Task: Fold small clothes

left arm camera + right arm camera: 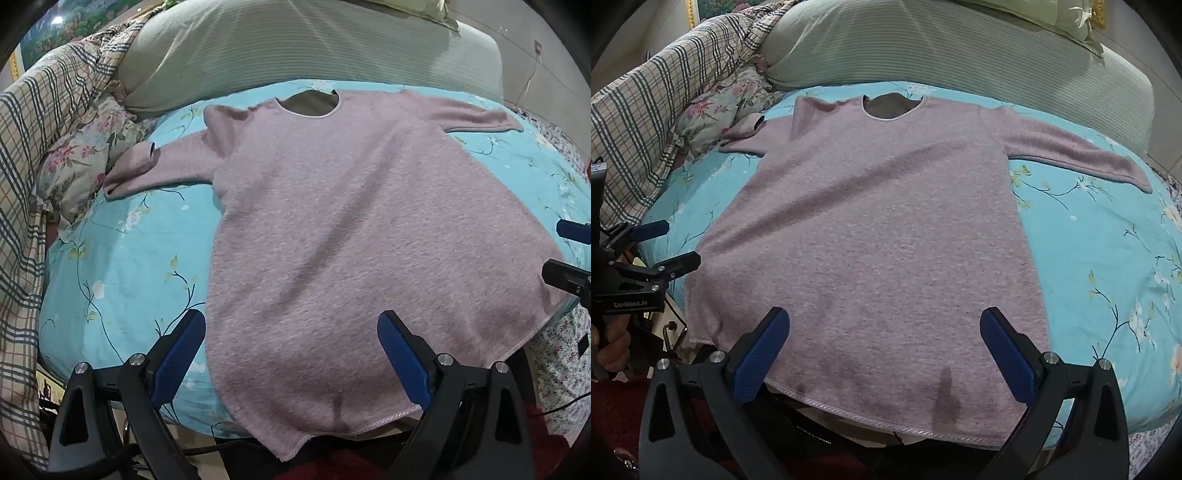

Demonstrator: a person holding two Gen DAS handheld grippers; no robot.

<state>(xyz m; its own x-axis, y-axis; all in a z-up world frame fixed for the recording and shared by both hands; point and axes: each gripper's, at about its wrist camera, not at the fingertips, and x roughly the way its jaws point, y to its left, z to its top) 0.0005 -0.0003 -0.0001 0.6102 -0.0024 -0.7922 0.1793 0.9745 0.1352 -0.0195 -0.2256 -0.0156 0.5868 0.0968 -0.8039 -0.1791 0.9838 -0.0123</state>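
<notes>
A small pinkish-mauve knit top (351, 221) lies spread flat and unfolded, neckline at the far end and hem at the near end. The round neck opening (892, 105) has a pale stitched edge and shows a grey inner side. The left sleeve (147, 170) stretches out sideways with its cuff curled over; the right sleeve (1082, 157) lies straight, angled out to the right. The pale-stitched hem (886, 417) hangs slightly over the near edge, with darker damp-looking patches (945, 402) just above it.
</notes>
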